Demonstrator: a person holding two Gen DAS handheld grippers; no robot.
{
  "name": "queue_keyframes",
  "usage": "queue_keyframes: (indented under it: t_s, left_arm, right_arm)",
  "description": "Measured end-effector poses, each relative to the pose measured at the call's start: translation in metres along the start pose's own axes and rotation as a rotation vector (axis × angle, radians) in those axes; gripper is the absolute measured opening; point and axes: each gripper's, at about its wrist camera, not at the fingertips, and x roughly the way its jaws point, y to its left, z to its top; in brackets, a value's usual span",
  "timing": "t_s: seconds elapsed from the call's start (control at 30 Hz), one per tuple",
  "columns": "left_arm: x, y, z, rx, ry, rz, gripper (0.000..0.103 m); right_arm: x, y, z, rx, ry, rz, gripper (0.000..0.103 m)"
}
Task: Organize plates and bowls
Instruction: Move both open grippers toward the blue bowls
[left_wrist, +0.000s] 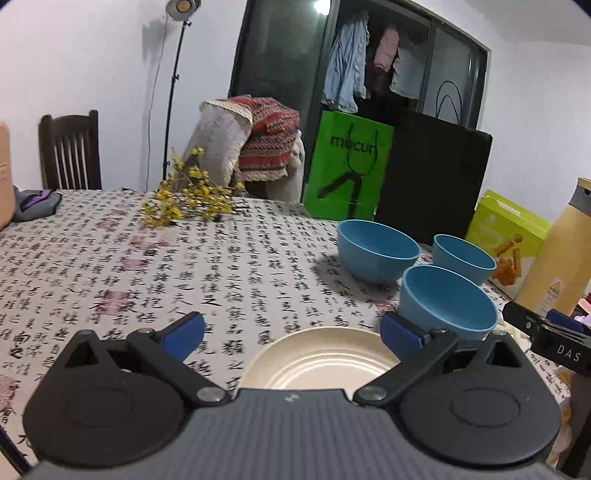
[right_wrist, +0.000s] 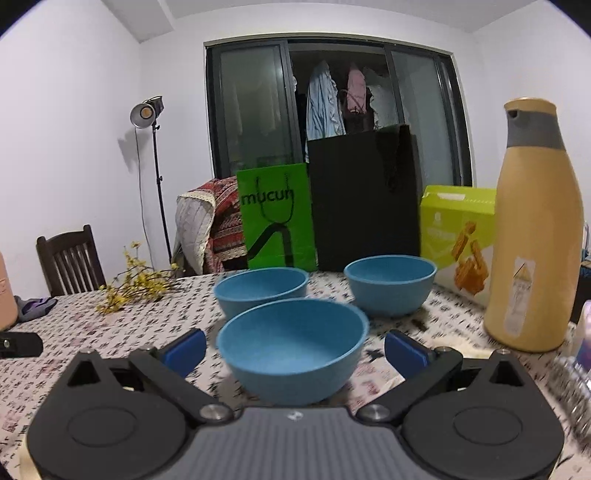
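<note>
Three blue bowls face you; the nearest bowl sits between your right gripper's spread, empty jaws. It looks light, stiff and slick, so pinch its rim. Your left gripper gapes unladen over the cream plate.

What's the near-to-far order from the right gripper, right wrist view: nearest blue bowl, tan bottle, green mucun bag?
1. Nearest blue bowl: between the right gripper open fingers.
2. Tan bottle: off right, on the table.
3. Green mucun bag: far table edge, left of centre.

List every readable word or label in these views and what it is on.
"mucun": on the green bag.
"DAS": on the right claw's black body at the left view's edge.
Tablecloth calligraphy: too blurred to read.
Yellow bottle label and green box print: too small.
</note>
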Motion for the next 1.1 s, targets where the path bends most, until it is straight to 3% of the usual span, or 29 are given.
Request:
queue_keyframes:
  t_s: [0.4, 0.77, 1.1]
  left_arm:
    - [0.034, -0.047, 0.022, 0.05, 0.091, -0.024, 0.103]
    - [0.075, -0.087, 0.036, 0.072, 0.175, -0.045, 0.103]
    - [0.122, -0.109, 0.042, 0.077, 0.262, 0.002, 0.103]
  right_arm:
    - [0.021, -0.045, 0.025, 0.008, 0.031, -0.064, 0.103]
    - [0.061, -0.061, 0.032, 0.041, 0.105, -0.084, 0.103]
    - [0.093, -0.068, 0.033, 0.066, 0.175, -0.089, 0.102]
